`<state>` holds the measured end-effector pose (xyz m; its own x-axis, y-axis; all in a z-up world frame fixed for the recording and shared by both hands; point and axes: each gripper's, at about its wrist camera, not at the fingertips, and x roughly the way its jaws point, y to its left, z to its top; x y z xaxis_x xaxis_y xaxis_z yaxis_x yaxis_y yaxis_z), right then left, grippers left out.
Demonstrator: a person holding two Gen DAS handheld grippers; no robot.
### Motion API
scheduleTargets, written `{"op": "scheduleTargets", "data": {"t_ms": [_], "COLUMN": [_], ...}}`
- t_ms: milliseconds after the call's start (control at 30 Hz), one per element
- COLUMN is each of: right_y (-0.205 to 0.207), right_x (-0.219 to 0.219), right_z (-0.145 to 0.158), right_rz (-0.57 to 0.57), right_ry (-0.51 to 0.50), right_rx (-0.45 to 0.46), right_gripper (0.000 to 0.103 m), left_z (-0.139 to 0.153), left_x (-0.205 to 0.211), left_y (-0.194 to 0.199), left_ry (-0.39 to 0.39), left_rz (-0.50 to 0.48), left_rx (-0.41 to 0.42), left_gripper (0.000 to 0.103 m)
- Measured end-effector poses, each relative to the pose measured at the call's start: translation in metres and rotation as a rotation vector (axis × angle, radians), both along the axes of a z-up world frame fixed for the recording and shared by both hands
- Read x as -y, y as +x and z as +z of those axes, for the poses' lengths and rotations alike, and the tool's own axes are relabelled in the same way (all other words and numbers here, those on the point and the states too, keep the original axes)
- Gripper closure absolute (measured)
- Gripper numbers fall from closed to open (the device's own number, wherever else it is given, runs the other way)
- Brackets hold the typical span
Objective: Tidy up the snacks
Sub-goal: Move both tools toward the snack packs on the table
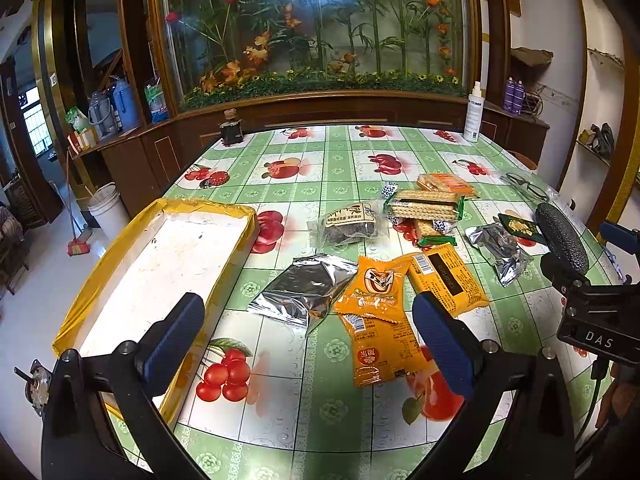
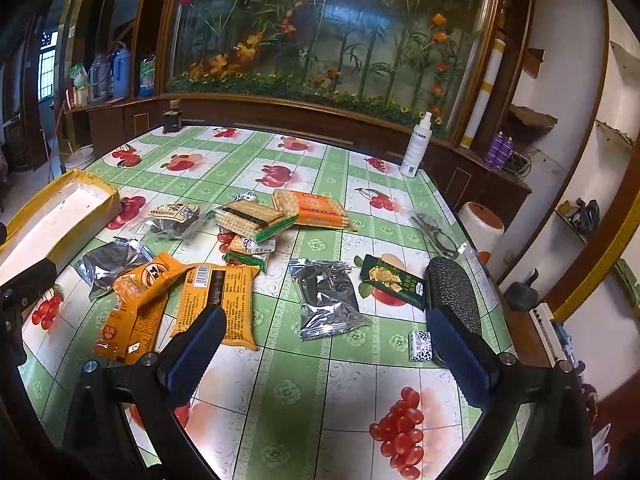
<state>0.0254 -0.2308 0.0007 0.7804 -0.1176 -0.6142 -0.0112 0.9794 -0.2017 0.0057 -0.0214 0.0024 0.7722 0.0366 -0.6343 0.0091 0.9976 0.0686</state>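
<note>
Several snack packs lie on the fruit-print table (image 1: pixel 320 160): orange packs (image 1: pixel 376 292) (image 2: pixel 218 304), silver foil packs (image 1: pixel 304 296) (image 2: pixel 328 300), green wafer packs (image 1: pixel 424 204) (image 2: pixel 252 218), an orange cracker pack (image 2: pixel 316 208), a dark clear bag (image 1: pixel 352 224) and a dark green bar (image 2: pixel 394 280). A white tray with yellow rim (image 1: pixel 168 264) (image 2: pixel 52 208) sits at the left. My left gripper (image 1: pixel 308 340) is open and empty above the near edge, before the orange packs. My right gripper (image 2: pixel 324 344) is open and empty, before the silver pack.
A white spray bottle (image 1: pixel 474 114) (image 2: pixel 416 148) and a small dark jar (image 1: pixel 231 128) stand at the far edge. A black glasses case (image 2: pixel 452 292) and glasses (image 2: pixel 434 232) lie at the right. A small wrapped sweet (image 2: pixel 421 346) lies near my right finger.
</note>
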Motion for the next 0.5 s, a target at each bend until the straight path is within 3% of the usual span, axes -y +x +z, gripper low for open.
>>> {"op": "scheduleTargets", "data": {"t_ms": [333, 500], "right_y": [-0.003, -0.003], "right_x": [0.0, 0.018], "right_z": [0.002, -0.003], "right_rz": [-0.001, 0.009], "right_ry": [0.0, 0.095], "right_rx": [0.004, -0.03], "right_gripper": [0.001, 0.001], "left_z": [0.0, -0.007], "left_x": [0.002, 0.001], "left_y": [-0.001, 0.001], "left_ry": [-0.002, -0.009], "left_rz": [-0.005, -0.017], "left_rx": [-0.005, -0.036], "left_gripper": [0.0, 0.0]}}
